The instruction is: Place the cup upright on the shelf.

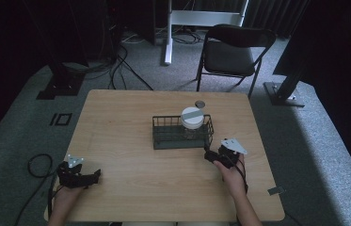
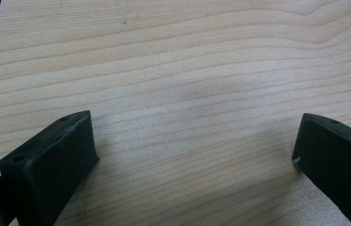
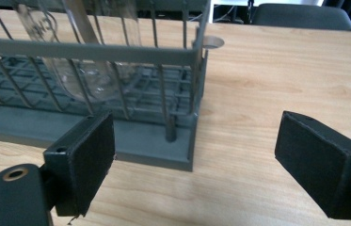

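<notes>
Rack: a dark wire rack (image 1: pixel 182 133) is seen near the middle of the worktop (image 1: pixel 131 179); every place below is given relative to it.
Jar: a clear jar (image 1: pixel 192 123) with a white lid is stood inside the rack, toward its right end; through the bars its glass wall (image 3: pixel 86 70) is seen in the right claw view.
Small disc: a small round grey object (image 1: pixel 200 103) is laid on the worktop just behind the rack's far right corner; what it is cannot be told.
Right claw: the right claw (image 1: pixel 209 155) is held just in front of the rack's near right corner, apart from it; its jaws are spread wide, with nothing between them, and the corner post (image 3: pixel 196 94) is seen just beyond them.
Left claw: the left claw (image 1: pixel 95 176) is held well to the front left of the rack, close above bare wood; its jaws are spread wide and empty.
Chair: a dark folding chair (image 1: pixel 232 52) is stood on the floor well behind the rack.
</notes>
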Demonstrator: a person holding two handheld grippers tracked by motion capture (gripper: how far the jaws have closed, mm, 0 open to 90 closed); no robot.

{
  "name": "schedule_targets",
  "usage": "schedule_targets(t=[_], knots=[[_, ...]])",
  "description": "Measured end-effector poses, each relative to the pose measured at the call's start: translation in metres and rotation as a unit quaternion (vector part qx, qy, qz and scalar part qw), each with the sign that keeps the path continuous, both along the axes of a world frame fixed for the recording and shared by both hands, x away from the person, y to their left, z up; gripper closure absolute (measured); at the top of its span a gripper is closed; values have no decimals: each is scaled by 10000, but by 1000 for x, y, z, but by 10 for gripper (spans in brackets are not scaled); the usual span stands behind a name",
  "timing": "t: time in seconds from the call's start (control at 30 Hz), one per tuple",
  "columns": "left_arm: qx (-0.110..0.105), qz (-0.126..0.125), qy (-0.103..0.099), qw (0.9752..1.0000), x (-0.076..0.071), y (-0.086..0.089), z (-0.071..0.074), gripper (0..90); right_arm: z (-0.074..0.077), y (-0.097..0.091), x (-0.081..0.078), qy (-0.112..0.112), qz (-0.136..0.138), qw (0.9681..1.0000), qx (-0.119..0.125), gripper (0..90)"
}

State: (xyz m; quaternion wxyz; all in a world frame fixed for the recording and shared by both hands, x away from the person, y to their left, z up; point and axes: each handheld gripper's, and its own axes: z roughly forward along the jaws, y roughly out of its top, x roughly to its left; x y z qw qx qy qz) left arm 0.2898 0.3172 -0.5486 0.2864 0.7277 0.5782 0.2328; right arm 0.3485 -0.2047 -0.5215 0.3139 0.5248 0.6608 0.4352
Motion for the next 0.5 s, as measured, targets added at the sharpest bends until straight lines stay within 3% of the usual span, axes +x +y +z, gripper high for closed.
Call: schedule_targets(t=[0.5], knots=[[4, -4, 2, 10000, 0, 0, 0, 2, -20, -18, 1, 281, -183, 9994, -128, 132]])
